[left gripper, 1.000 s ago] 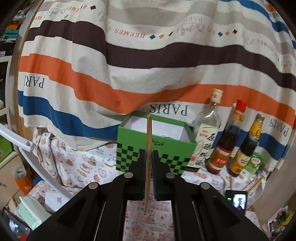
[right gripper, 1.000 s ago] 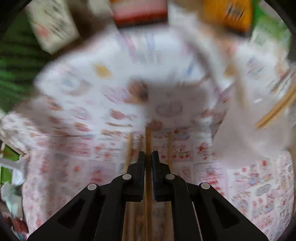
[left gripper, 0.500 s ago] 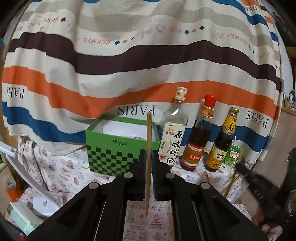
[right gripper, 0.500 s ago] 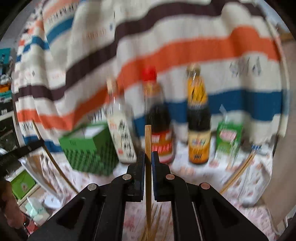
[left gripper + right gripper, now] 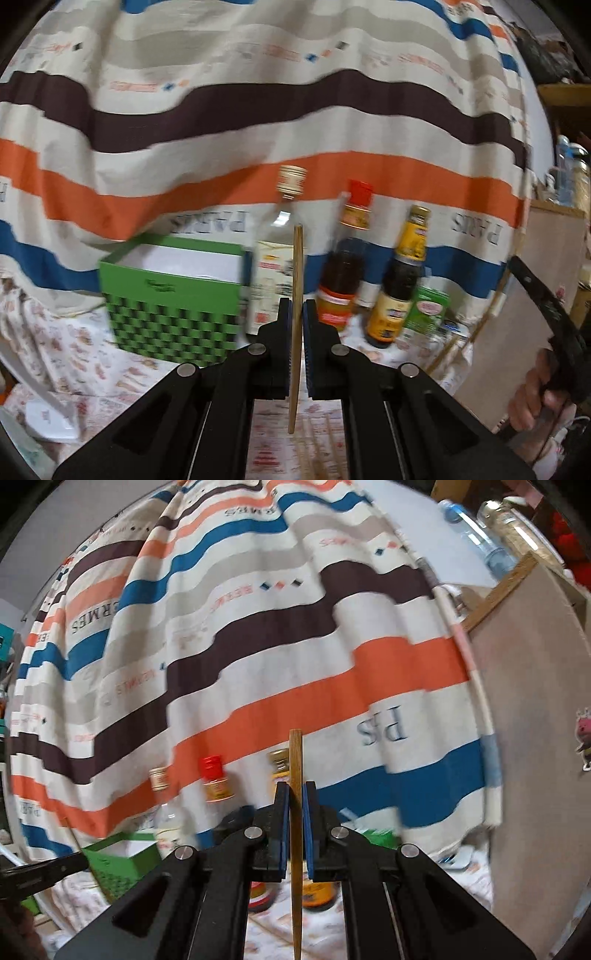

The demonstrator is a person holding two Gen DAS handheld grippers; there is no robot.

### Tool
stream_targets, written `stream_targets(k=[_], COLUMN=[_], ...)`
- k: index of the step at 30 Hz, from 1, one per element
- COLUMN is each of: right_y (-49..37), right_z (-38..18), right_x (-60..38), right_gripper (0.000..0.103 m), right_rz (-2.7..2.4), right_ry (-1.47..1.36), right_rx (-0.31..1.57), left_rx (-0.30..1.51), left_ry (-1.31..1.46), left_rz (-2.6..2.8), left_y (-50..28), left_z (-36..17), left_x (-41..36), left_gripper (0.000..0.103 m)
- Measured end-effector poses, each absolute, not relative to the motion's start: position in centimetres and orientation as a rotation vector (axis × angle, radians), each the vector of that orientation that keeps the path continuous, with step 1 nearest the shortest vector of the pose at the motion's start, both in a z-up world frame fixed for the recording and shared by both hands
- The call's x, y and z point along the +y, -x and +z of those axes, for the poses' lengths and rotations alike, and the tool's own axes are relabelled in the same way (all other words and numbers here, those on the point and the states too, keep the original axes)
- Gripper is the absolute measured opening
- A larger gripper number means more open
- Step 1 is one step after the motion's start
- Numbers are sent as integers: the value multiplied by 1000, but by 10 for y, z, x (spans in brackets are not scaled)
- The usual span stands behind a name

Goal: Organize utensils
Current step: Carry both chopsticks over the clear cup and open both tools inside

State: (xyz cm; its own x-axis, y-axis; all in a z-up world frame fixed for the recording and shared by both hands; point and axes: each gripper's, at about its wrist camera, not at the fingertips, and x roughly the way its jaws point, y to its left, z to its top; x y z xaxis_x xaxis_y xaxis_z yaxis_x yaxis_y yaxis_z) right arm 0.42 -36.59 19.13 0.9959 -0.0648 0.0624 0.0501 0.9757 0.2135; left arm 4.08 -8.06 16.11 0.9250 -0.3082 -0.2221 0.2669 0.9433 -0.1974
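Chopstick (image 5: 297, 280) upright; green box (image 5: 170, 295) contents indiscernible.

We see the box (image 5: 170, 299) on the table (image 5: 85, 354), left of three bottles (image 5: 343, 273) in a row. A carton (image 5: 428, 310) sits right of them, and the striped cloth (image 5: 258, 110) hangs behind all

black fingers (image 5: 280, 347) with blue pads, silver screws

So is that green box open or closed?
Open: the green box has no lid on, and its white inside shows above the rim.
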Motion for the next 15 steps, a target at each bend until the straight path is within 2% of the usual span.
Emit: stream_targets(k=[7,11,15], right_y=[-32,-42,-60], right_z=[175,163,156], right_x=[-403,-417,-419], right_gripper=[8,8,8], right_rz=[-59,-105,-132], right_ry=[-316,-332,-278], right_rx=[-5,1,86], left_rx=[198,124,149], left_ry=[246,242,162], left_rz=[-401,-489,-443], left_y=[-49,-53,-64], left_z=[164,169,164], left_x=[-145,-180,-215], left_gripper=[4,5,5])
